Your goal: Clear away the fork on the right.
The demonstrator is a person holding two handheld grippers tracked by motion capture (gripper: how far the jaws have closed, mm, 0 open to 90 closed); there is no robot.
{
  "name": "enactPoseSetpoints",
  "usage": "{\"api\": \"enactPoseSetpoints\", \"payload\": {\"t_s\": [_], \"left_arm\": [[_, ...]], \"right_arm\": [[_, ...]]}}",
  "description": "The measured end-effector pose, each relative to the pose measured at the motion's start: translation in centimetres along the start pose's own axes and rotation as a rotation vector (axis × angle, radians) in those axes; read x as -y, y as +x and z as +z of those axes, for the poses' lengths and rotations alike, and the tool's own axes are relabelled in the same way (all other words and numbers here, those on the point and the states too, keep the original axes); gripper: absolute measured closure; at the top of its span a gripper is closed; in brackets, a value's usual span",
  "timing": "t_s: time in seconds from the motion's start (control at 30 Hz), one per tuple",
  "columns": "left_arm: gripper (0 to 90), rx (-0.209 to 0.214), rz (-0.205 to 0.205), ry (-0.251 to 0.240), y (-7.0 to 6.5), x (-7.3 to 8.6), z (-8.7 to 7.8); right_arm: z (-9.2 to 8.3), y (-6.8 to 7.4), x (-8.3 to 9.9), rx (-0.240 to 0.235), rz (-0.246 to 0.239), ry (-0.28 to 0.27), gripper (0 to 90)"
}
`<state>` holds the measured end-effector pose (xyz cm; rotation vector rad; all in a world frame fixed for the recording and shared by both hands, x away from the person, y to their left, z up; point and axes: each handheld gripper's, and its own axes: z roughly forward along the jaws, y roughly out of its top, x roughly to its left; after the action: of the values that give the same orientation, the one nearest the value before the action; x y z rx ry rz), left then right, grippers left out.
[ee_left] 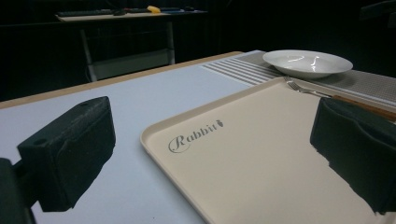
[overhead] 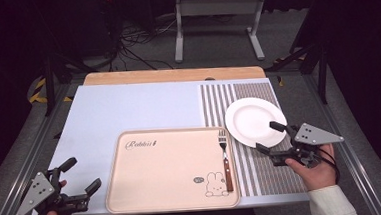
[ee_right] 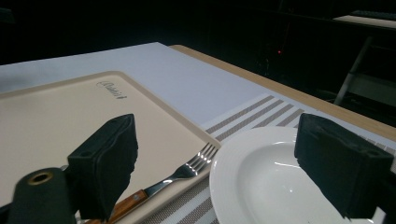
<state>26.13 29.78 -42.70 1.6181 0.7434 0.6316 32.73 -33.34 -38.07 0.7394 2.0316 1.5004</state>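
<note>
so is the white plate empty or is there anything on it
Empty: the white plate shows only bare glossy surface; the fork lies apart on the tray.

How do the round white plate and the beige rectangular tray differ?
The round white plate is glossy, plain and bare; the beige rectangular tray is matte, larger, printed with a rabbit, and carries the wooden-handled fork. The plate sits on the striped placemat, the tray mostly on the pale blue mat. Both lie flat.

Wooden-edged table [overhead: 174,75] covered by pale blue sheet [overhead: 128,109]. Grey-and-white striped placemat [overhead: 262,168] along right edge, round white plate [overhead: 252,119] on its far half. Beige rectangular plastic tray [overhead: 167,169] at near edge, centre, just beside placemat.
</note>
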Motion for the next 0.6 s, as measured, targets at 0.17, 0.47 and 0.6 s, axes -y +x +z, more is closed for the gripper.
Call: {"api": "enactPoseSetpoints", "payload": {"t_s": [0.17,0.47,0.6], "left_arm": [[0.9,-0.001,-0.001,0.000,0.0,0.0,0.0],[0.9,0.001,-0.004,-0.003,0.1,0.0,-0.1],[0.9,0.002,-0.004,-0.009,0.1,0.0,-0.1]], "right_arm": [[-1.0,-0.5,1.5,0.014,0.023,-0.029,14.5],[-2.0,-1.0,4.2,0.032,0.053,-0.041,14.3],[-2.1,-1.1,5.1,0.039,0.053,-0.042,14.3]]}}
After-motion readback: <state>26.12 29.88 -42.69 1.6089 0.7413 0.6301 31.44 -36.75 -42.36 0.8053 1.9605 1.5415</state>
